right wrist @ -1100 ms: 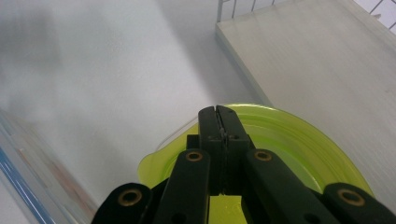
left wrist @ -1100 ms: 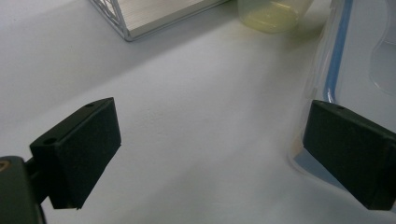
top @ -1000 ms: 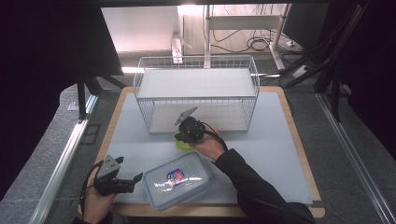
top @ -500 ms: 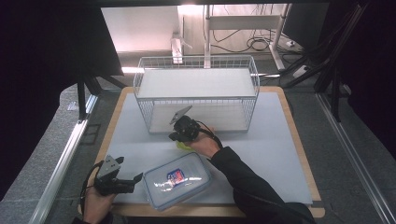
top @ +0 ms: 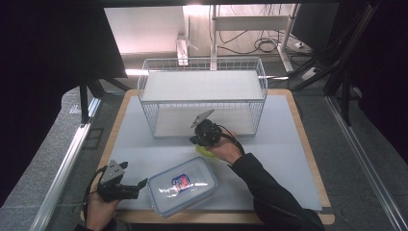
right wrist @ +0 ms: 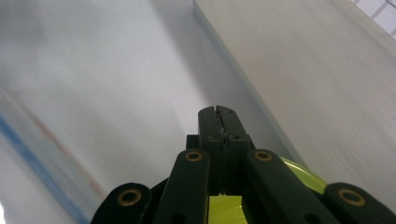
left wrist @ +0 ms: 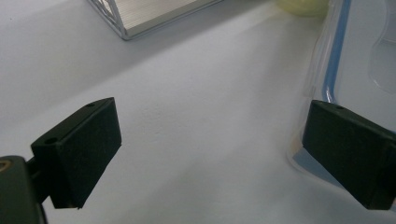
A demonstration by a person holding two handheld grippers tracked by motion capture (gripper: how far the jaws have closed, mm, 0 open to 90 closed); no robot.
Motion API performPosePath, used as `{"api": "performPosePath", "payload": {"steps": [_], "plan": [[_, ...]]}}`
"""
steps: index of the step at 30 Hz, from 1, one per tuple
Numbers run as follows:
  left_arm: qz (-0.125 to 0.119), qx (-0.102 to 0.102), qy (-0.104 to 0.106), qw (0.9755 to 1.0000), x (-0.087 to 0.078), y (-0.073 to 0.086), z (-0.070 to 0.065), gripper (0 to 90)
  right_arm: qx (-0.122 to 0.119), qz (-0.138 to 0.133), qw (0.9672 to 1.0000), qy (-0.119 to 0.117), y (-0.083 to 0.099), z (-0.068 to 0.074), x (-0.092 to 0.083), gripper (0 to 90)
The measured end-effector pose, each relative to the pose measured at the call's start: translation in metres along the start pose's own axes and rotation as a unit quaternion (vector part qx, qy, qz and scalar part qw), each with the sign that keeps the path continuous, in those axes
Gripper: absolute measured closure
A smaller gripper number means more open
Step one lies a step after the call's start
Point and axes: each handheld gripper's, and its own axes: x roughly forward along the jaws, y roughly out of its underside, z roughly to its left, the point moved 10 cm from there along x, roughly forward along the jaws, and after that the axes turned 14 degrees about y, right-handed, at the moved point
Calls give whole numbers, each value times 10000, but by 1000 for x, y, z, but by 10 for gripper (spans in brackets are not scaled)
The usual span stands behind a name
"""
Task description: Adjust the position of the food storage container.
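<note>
A clear lidded food box (top: 183,185) with a blue seal and a printed label lies near the front of the white mat. My left gripper (top: 138,187) rests on the mat just left of it. In the left gripper view my left gripper (left wrist: 210,149) is open, its right pad beside the box's rim (left wrist: 327,70). My right gripper (top: 198,141) hovers in front of the wire basket (top: 202,86). Its jaws (right wrist: 219,112) are pressed together with nothing between them. A yellow-green thing (top: 204,150) lies under that hand and shows below the jaws (right wrist: 224,207).
The white wire basket holds a pale shelf board and stands at the back of the mat (top: 288,144); its corner (left wrist: 140,14) is ahead of the left gripper. The wooden table edge (top: 308,139) frames the mat. Dark stands and cables lie beyond.
My right hand first drifted left, then shifted right along the basket's front. The yellow-green thing now sits further right under it. The left gripper and the box have not moved.
</note>
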Motion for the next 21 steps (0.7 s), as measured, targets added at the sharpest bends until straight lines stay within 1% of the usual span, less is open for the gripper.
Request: {"api": "performPosePath", "payload": {"steps": [2, 4, 6, 9, 10, 11, 12, 13, 15, 16, 17, 18, 19, 20, 21], "plan": [[2, -1, 0, 10000, 0, 0, 0, 44, 44, 13, 10000, 4, 4, -1, -3, 899], [5, 0, -5, 10000, 0, 0, 0, 44, 134, 41, 9999, 22, 11, -3, -8, 899], [5, -3, -5, 10000, 0, 0, 0, 45, 163, 39, 9999, 38, 18, -6, -13, 899], [7, 0, -8, 10000, 0, 0, 0, 45, 226, 82, 9996, 113, 28, -11, -21, 899], [5, 0, -7, 10000, 0, 0, 0, 45, 215, 94, 9996, 147, 32, -13, -23, 899], [6, 1, -9, 10000, 0, 0, 0, 45, 234, 124, 9994, 229, 39, -17, -29, 899], [3, -2, -7, 10000, 0, 0, 0, 45, 234, 124, 9994, 229, 39, -17, -29, 899], [3, -4, -7, 10000, 0, 0, 0, 45, 252, 138, 9993, 248, 43, -19, -33, 899], [5, -2, -13, 10000, 0, 0, 0, 45, 325, 180, 9989, 300, 51, -23, -39, 898], [2, -4, -12, 10000, 0, 0, 0, 44, 396, 209, 9984, 347, 59, -27, -46, 899], [-9, -14, -9, 10000, 0, 0, 0, 44, 422, 227, 9981, 382, 63, -30, -49, 898], [-18, -31, -2, 10000, 0, -1, 0, 44, 422, 227, 9981, 382, 63, -30, -49, 898], [-28, -45, 3, 10000, 0, -1, 0, 44, 437, 223, 9979, 424, 67, -33, -53, 899], [-35, -57, 8, 10000, 0, -1, 0, 44, 512, 238, 9973, 469, 75, -37, -59, 898], [-41, -67, 11, 10000, 0, -1, 0, 44, 512, 238, 9973, 469, 75, -37, -59, 898]]}}
